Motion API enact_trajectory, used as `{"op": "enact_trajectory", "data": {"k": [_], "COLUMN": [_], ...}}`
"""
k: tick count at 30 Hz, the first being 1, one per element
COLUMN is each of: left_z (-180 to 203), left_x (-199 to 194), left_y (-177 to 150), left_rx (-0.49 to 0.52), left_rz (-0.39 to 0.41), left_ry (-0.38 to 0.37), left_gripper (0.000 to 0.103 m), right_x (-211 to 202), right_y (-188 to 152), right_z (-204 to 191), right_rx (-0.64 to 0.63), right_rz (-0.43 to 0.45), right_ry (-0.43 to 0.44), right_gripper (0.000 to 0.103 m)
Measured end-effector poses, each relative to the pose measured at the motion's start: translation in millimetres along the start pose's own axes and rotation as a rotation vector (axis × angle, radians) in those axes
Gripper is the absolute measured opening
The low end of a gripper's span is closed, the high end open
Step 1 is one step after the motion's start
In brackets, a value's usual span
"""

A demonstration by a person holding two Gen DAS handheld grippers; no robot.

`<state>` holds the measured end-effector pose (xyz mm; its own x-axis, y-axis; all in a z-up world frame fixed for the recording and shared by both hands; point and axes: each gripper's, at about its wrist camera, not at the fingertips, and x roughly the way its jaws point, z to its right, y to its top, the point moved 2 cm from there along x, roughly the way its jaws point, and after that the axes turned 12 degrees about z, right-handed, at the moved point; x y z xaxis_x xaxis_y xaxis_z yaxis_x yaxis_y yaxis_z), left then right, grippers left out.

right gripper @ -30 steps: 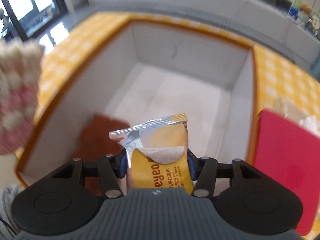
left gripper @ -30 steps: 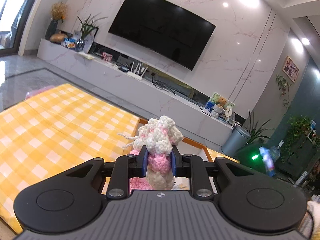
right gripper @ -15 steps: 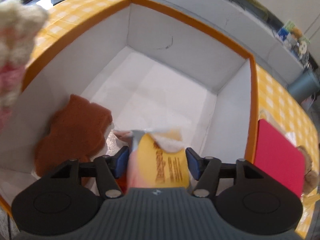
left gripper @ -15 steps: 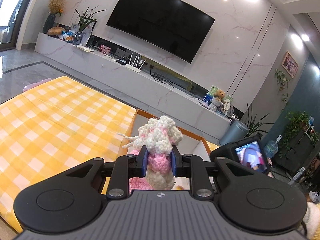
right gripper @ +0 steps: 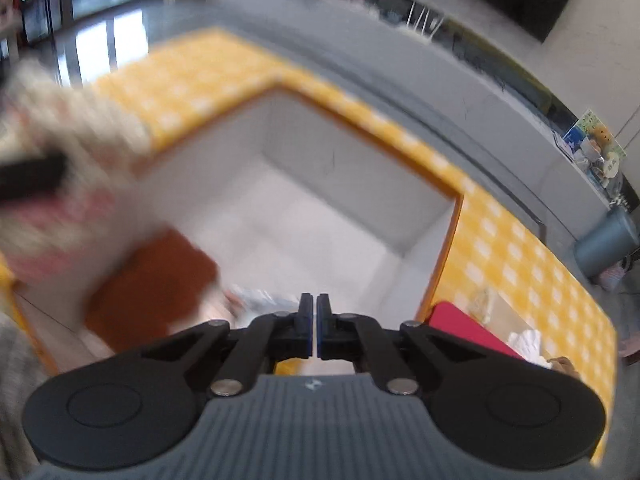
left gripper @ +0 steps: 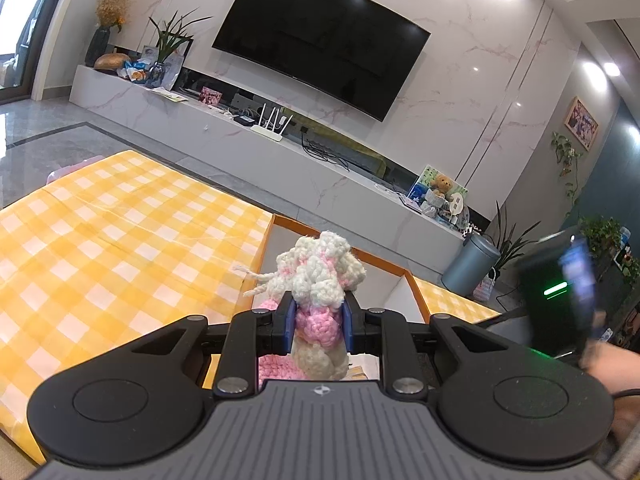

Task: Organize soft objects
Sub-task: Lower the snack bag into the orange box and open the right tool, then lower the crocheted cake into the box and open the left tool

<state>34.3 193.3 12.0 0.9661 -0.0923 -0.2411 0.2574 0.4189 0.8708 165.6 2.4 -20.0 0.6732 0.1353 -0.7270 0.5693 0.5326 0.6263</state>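
Note:
My left gripper (left gripper: 319,316) is shut on a pink and cream crocheted toy (left gripper: 316,280), held above the near left corner of the orange-rimmed white box (left gripper: 400,292). The toy shows blurred at the left of the right wrist view (right gripper: 60,184). My right gripper (right gripper: 313,322) is shut and empty above the box (right gripper: 360,128). In the box lie a brown soft toy (right gripper: 152,280) and the snack packet (right gripper: 256,300), mostly hidden behind my right fingers.
The box sits on a yellow checked tablecloth (left gripper: 100,248). A red flat item (right gripper: 468,332) and a white crumpled thing (right gripper: 528,340) lie to the right of the box. A TV wall and low cabinet stand behind.
My right gripper let go of the snack packet into the box, shut empty and lifted back. My left gripper keeps holding the crocheted toy, almost unmoved.

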Motion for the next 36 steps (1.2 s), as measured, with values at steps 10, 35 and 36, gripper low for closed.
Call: {"op": "enact_trajectory", "data": {"k": [10,35,36], "left_z": [8,56,56], "left_x": [8,71,73], "left_y": [-4,-41,-42], "left_rx": [0.038,0.298,0.31], "left_rz": [-0.025,-0.204,-0.209], "left_ry": [-0.011,0.103,0.12], "left_gripper": [0.026,0.026,0.026], "right_x": [52,-87,-86], "right_y": [-40,-60,-63], "right_z": [-26,47,48], "right_rx": [-0.114,0.125,0.124], "right_rz": [-0.235,0.241,0.24], "right_ry": [0.159,0.048,0.05], "right_gripper": [0.0,0.0,0.0]}}
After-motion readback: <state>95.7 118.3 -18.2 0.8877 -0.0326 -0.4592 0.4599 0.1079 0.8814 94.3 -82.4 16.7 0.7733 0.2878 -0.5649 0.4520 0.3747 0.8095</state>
